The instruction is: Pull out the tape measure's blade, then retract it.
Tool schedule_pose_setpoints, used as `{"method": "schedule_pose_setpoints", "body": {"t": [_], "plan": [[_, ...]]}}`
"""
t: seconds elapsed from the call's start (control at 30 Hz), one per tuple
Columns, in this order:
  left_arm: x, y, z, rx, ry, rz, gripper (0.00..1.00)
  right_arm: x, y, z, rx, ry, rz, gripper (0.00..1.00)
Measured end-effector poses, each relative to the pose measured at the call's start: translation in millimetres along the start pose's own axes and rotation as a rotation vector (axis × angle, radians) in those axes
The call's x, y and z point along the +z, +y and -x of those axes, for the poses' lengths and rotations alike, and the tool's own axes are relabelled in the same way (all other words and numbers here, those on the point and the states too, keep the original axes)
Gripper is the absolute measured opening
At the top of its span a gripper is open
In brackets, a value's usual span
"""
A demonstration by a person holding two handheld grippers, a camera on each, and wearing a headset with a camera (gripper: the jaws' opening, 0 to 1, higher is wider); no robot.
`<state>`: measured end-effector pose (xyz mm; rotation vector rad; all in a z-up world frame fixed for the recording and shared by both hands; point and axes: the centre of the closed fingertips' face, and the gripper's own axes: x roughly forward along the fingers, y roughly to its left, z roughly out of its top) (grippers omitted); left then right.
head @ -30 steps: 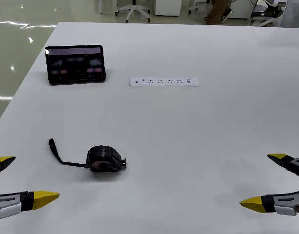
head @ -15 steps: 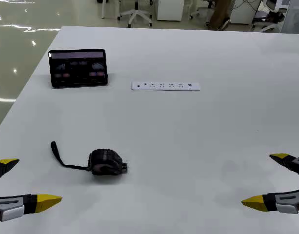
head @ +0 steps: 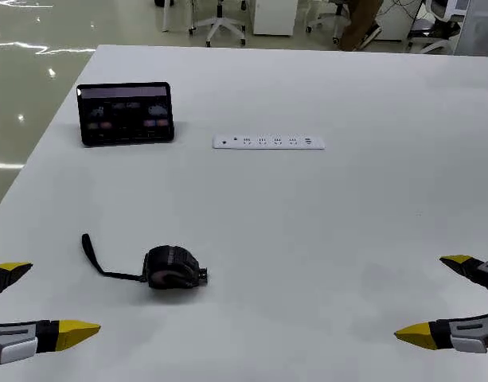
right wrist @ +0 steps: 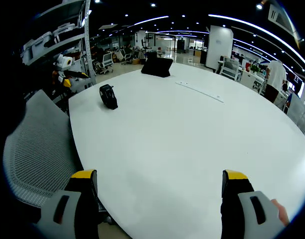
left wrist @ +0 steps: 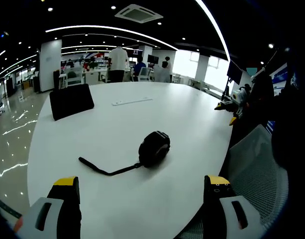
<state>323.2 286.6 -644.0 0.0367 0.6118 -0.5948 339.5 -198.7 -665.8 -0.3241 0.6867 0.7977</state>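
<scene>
A black tape measure [head: 173, 268] lies on the white table [head: 307, 215] at the near left, its black wrist strap [head: 96, 259] trailing to the left. It also lies ahead of the left gripper's jaws [left wrist: 154, 147] and far off in the right gripper view [right wrist: 108, 96]. My left gripper [head: 21, 302] hovers open at the table's near left edge, short of the tape measure. My right gripper [head: 443, 301] is open at the near right, far from it. Both hold nothing.
A dark tablet [head: 125, 113] stands propped at the far left of the table. A white power strip [head: 268, 142] lies flat at mid table beyond the tape measure. Office chairs [head: 220, 16] stand past the far edge. A mesh chair [right wrist: 35, 149] sits by the near edge.
The head view has tilted slightly, shifting the table down in the picture. The tape measure and both open grippers have stayed about where they were.
</scene>
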Motion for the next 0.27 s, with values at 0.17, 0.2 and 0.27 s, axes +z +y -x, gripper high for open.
{"method": "schedule_pose_setpoints", "body": {"t": [0.17,0.2,0.27], "plan": [[-0.4,2.4,0.4,0.004,-0.001,0.002,1.0,-1.5,-1.1,1.5,-0.002,0.001,-0.009,1.0],[0.2,1.4,0.5,-0.002,-0.005,0.009,1.0,-0.9,-0.9,1.6,-0.002,-0.001,-0.009,1.0],[0.2,1.9,0.7,0.002,-0.002,0.003,1.0,0.0,-1.2,1.7,-0.003,-0.003,-0.009,1.0]]}}
